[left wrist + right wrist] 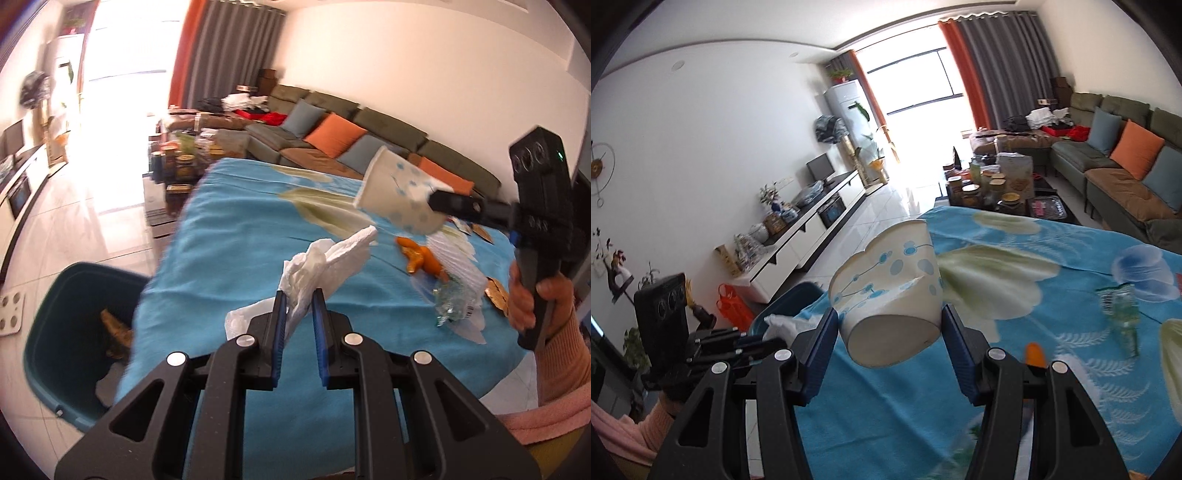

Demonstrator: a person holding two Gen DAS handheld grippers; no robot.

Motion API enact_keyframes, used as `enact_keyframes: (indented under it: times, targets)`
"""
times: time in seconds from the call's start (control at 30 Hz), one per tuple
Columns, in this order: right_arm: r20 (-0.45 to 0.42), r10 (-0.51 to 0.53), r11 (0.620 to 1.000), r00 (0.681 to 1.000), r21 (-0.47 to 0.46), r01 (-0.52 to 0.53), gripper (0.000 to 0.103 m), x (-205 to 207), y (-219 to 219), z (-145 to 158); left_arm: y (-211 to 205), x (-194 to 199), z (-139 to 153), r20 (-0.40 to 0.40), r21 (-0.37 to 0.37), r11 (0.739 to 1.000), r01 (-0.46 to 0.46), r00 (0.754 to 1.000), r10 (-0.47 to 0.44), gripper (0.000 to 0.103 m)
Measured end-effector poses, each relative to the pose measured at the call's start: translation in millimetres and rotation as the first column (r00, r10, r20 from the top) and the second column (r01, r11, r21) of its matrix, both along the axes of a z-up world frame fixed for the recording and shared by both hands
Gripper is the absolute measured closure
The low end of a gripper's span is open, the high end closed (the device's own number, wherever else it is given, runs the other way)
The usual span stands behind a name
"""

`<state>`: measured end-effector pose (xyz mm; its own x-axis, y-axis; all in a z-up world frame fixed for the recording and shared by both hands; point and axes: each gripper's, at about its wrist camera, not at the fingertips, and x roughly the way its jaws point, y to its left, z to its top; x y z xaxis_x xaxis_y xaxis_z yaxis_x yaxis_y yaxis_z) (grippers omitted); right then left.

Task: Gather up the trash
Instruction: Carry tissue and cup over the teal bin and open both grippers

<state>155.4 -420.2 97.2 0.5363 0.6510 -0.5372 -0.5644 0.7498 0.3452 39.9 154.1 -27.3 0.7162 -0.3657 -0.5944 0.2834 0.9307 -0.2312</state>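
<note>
Left gripper point(299, 306) pinching white tissue point(325, 266) | right gripper point(890, 332) clamped on paper cup point(890, 291) | teal bin point(70, 332) beside blue-clothed table point(229, 236)

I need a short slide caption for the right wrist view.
Right gripper holds a dented paper cup above the blue floral cloth.

White paper cup point(886, 291) showing blue dot-and-stem print; tissue point(321, 269) showing plain white; tablecloth point(229, 236) showing turquoise with pale floral print; bin point(62, 332) looking teal; peel point(421, 258) showing orange.
</note>
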Motion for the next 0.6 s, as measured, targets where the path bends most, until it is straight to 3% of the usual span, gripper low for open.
enact_keyframes:
  times: [0.27,0.6]
  targets:
    - [-0.027,0.082,0.996,0.996,-0.021,-0.082,0.048,-9,50,-10,50,-17,2,0.008,-0.001,0.993,-0.120,0.993,0.120,0.088]
    - [-0.026,0.172,0.983,0.985,-0.059,-0.173,0.048,-13,115,-13,111,-28,-6,-0.008,0.009,0.962,-0.272,0.962,0.272,0.088]
